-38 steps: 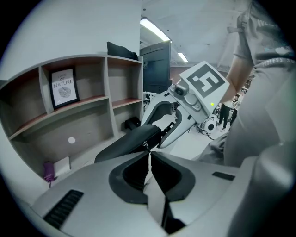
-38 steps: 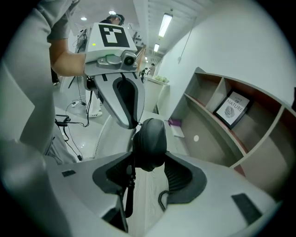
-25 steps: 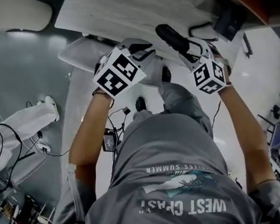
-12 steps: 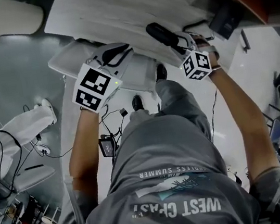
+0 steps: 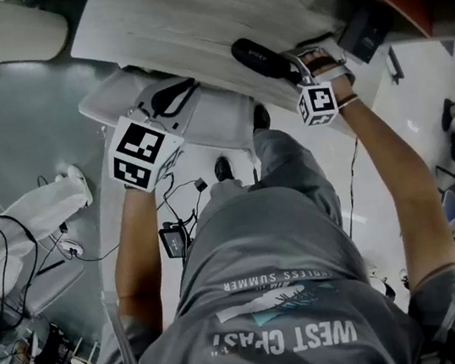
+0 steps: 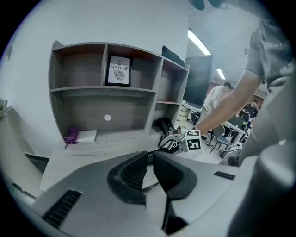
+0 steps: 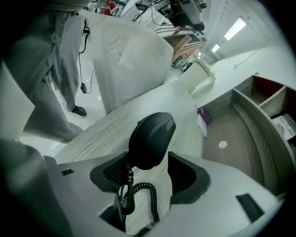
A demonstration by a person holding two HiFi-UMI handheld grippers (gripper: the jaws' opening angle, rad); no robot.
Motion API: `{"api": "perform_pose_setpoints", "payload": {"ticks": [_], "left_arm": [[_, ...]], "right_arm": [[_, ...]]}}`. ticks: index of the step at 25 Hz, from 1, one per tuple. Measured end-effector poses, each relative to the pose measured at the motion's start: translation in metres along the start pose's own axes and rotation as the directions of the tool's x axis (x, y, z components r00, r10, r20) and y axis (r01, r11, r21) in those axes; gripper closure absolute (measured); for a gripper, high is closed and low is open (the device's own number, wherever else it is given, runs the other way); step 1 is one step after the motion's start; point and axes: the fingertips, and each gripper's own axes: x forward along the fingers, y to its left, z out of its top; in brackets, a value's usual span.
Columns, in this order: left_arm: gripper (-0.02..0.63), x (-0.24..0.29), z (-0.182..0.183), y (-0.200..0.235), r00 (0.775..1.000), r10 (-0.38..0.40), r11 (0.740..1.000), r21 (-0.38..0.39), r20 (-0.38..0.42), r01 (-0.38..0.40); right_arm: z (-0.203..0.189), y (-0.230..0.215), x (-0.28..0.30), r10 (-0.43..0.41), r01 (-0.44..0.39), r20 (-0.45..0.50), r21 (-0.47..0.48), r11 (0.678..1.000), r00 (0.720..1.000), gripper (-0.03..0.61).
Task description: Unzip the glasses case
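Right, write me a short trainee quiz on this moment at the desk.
1. True or false: the glasses case lies on a shelf.
2. What stands between the jaws of the right gripper? A nothing; B the case's near end; C a mug.
3. Name the curly dark thing by that end.
Key: 1 false, it lies on the desk. 2 B; the jaws have just been opening and do not press on it. 3 a coiled cord.
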Motion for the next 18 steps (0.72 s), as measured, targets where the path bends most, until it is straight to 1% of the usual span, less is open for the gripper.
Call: {"api": "perform_pose_setpoints", "payload": {"ticks": [3,5,7,10,12,13,14,15,17,18], "left_arm": [[0.577,-0.009,-0.001,-0.002,1.000,0.002,1.000,0.005,0.001,-0.002],[0.577,-0.017,-0.001,-0.002,1.000,0.003,1.000,0.012,0.010,-0.003],[0.577,-0.025,-0.001,-0.002,1.000,0.004,1.000,0.020,0.022,-0.005],[0.577,-0.042,0.000,-0.005,0.999,0.011,0.999,0.032,0.045,-0.012],[0.577,-0.055,0.001,-0.009,0.998,0.018,0.999,0.039,0.068,-0.021],[0.577,-0.062,0.003,-0.011,0.996,0.022,0.999,0.043,0.082,-0.026],[0.577,-0.069,0.005,-0.013,0.995,0.027,0.998,0.050,0.100,-0.032],[0.577,-0.076,0.009,-0.016,0.992,0.032,0.998,0.058,0.120,-0.039],[0.578,-0.091,0.019,-0.022,0.985,0.041,0.995,0.080,0.168,-0.055],[0.578,-0.098,0.024,-0.027,0.980,0.044,0.994,0.091,0.197,-0.063]], "right_arm": [[-0.008,0.017,0.003,0.076,-0.076,-0.069,-0.003,0.997,0.995,0.282],[-0.015,0.028,0.004,0.133,-0.130,-0.127,0.037,0.991,0.983,0.278],[-0.021,0.034,0.002,0.166,-0.151,-0.177,0.093,0.984,0.970,0.274],[-0.027,0.037,-0.010,0.174,-0.131,-0.231,0.191,0.973,0.957,0.273],[-0.026,0.034,-0.024,0.153,-0.083,-0.244,0.272,0.959,0.958,0.282],[-0.022,0.028,-0.034,0.126,-0.044,-0.240,0.319,0.947,0.963,0.295],[-0.016,0.018,-0.046,0.085,0.005,-0.227,0.372,0.928,0.970,0.306],[-0.006,0.004,-0.062,0.034,0.059,-0.206,0.429,0.902,0.978,0.332],[0.022,-0.026,-0.102,-0.086,0.155,-0.151,0.545,0.824,0.985,0.397],[0.040,-0.041,-0.126,-0.147,0.187,-0.116,0.599,0.779,0.982,0.447]]}}
